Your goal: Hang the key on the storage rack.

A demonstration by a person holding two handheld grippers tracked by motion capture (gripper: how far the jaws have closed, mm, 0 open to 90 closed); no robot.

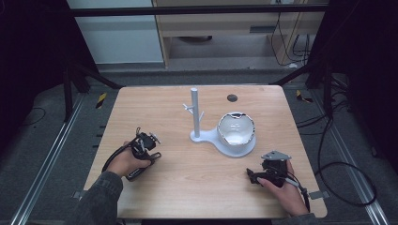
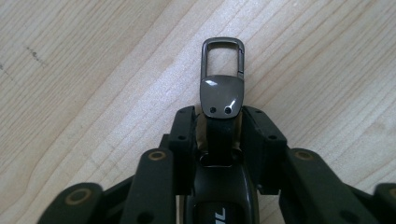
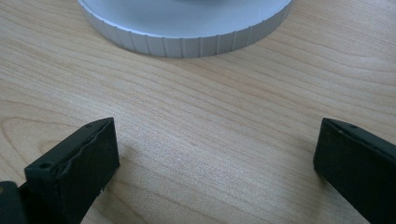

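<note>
Wooden table (image 1: 178, 187) sits in a dim room, with dark floor and cables all around it. Near the middle of the table stands a white stand (image 1: 195, 115) with a tall post and little pegs sticking out. The pegs look made for hanging small things. Its base spreads toward 4 o'clock into a round dish (image 1: 236, 133) with a shiny inside, a good spot for dropping loose bits.

At about 8 o'clock on the table, the person's left hand holds the left gripper (image 1: 149, 151). In the left gripper view, a key fob (image 2: 219, 140) lies on the wood between the two black jaws. It has a dark strap, a shiny grey cap and a metal clip loop (image 2: 223, 56) that pokes out past the jaw tips toward 12 o'clock. The jaws are pulled in close and squeeze the strap from both sides. Gripping the strap leaves the loop free, which would likely help it slip over a peg.

At about 4 o'clock, the right hand rests the right gripper (image 1: 259, 176) low on the table. In the right gripper view its jaws stand wide apart with bare wood between them. The ribbed edge of the dish (image 3: 187, 44) lies ahead at 12 o'clock. This gripper seems to wait close by, ready to help steady the stand.
</note>
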